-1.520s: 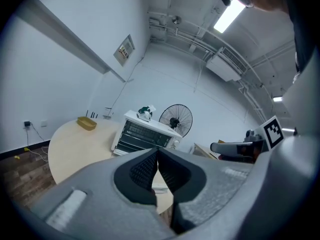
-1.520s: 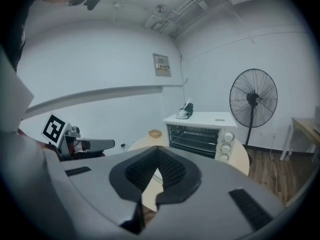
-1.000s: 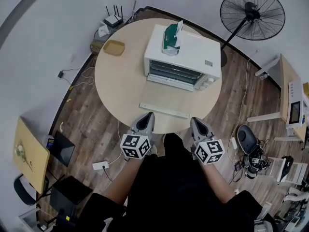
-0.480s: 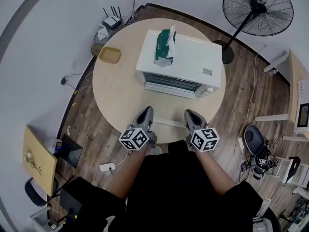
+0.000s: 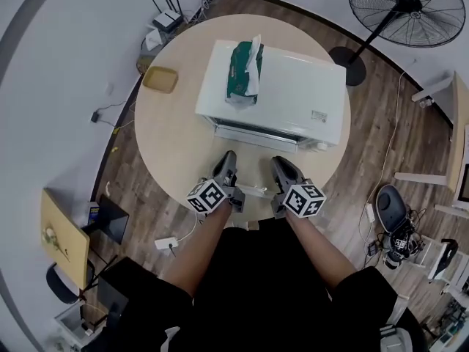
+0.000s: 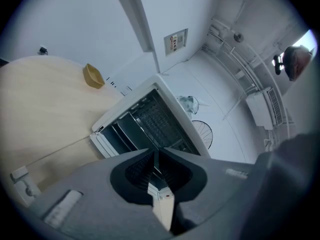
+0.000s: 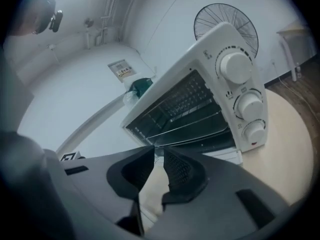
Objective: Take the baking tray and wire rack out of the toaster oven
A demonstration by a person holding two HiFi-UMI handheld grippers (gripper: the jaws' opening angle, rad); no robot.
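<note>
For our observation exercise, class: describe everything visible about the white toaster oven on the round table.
The white, boxy metal toaster oven stands upright on the round pale wooden table, its front open. A wire rack spans its dark inside; three white knobs sit in a column beside the opening. A green tissue pack lies on top.

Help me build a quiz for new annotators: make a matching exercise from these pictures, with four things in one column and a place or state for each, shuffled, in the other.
Things
1. tissue pack
2. fan
3. dish
4. oven

Places or states
A. door open
B. standing on the floor, beyond the table
C. lying on top of the oven
D. on the table, near its left edge

Pairs: 1-C, 2-B, 3-D, 4-A
</note>
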